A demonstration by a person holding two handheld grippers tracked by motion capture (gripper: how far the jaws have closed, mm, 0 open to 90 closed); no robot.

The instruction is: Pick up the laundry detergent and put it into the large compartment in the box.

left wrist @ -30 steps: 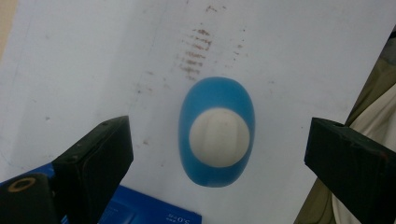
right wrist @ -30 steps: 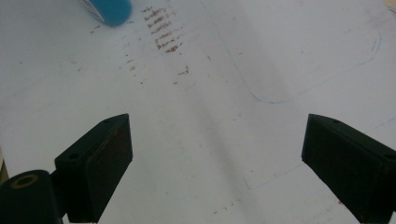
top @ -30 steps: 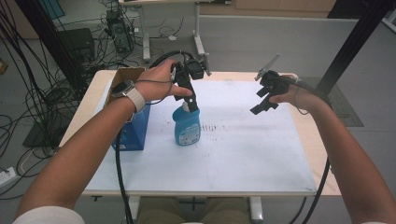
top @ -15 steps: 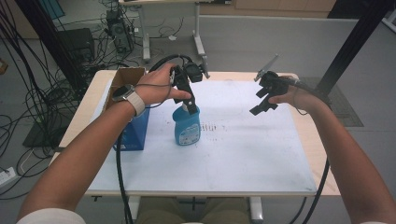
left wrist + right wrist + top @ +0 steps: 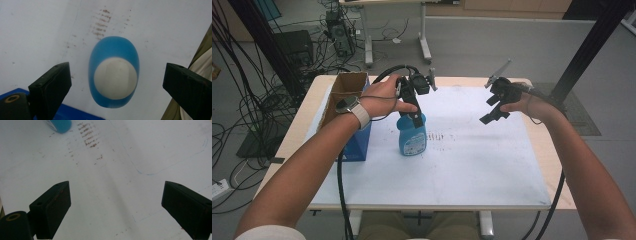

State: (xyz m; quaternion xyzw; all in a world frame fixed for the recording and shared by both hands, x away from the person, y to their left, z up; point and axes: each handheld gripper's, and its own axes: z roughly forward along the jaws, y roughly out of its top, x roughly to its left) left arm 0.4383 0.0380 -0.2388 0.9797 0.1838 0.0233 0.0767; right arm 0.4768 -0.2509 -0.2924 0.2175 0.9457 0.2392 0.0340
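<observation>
Over the white table [image 5: 472,165], left gripper [image 5: 412,107] hangs above the upright blue bottle [image 5: 412,137], jaws wide, not touching it. Right gripper [image 5: 492,107] hovers well apart, jaws wide, holding nothing.

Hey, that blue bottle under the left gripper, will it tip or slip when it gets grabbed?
The blue bottle stands upright, taller than its base, so a sideways nudge could probably tip it. Its walls look like smooth plastic, possibly slippery. The left gripper hangs above with jaws wide apart.
</observation>
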